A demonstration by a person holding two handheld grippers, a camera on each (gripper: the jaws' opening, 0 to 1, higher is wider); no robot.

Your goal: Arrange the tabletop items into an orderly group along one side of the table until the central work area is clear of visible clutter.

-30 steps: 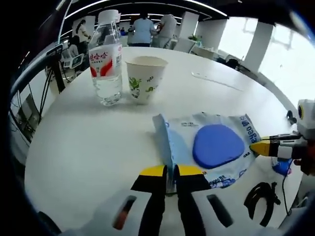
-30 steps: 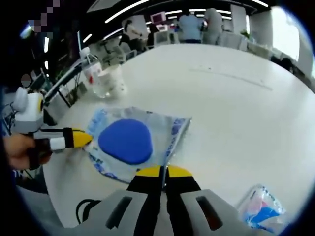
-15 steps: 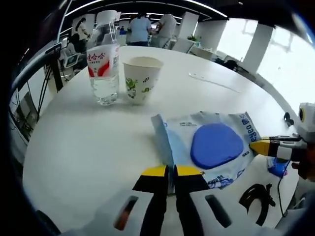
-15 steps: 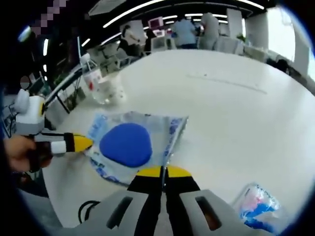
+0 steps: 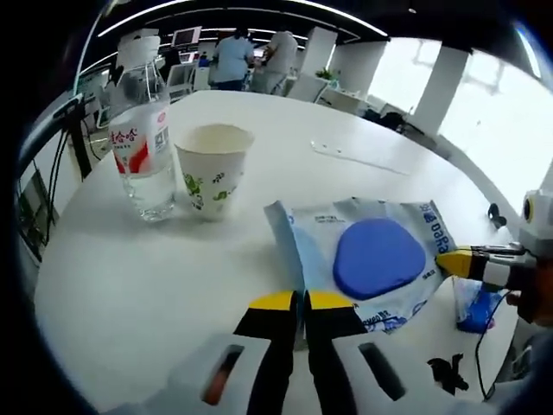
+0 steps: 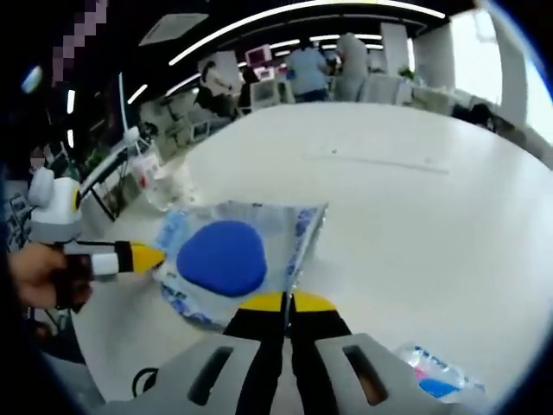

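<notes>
On a big white round table (image 5: 130, 285) sit all my things, inside a wide office room with long ceiling lights, white pillars and bright windows. Far behind the table I can see people (image 5: 232, 59) standing near desks and screens.

From the left gripper view, a clear water bottle (image 5: 141, 138) with a red and white label stands near the far left edge. A paper cup (image 5: 212, 169) with little green pictures stands just beside it, on its right. A thin clear strip (image 5: 356, 156) lies farther back on the table, but it is too small for me to say what it is.

Closer to me is a light blue packet (image 5: 371, 264) with a dark blue round patch on it. My left gripper (image 5: 301, 302) has its yellow tips pressed together on the near edge of that packet. My right gripper (image 5: 453, 260) comes in from the right side and its yellow tip is at the other edge of the same packet.

From the right gripper view, my right gripper (image 6: 285, 303) is pinched tight on the packet's (image 6: 233, 255) edge, and my left gripper (image 6: 147, 257) pinches the far side, with a hand (image 6: 39, 278) behind it. A small wrapped pack (image 6: 436, 379) in blue and pink lies near my right gripper, well apart from the packet.
</notes>
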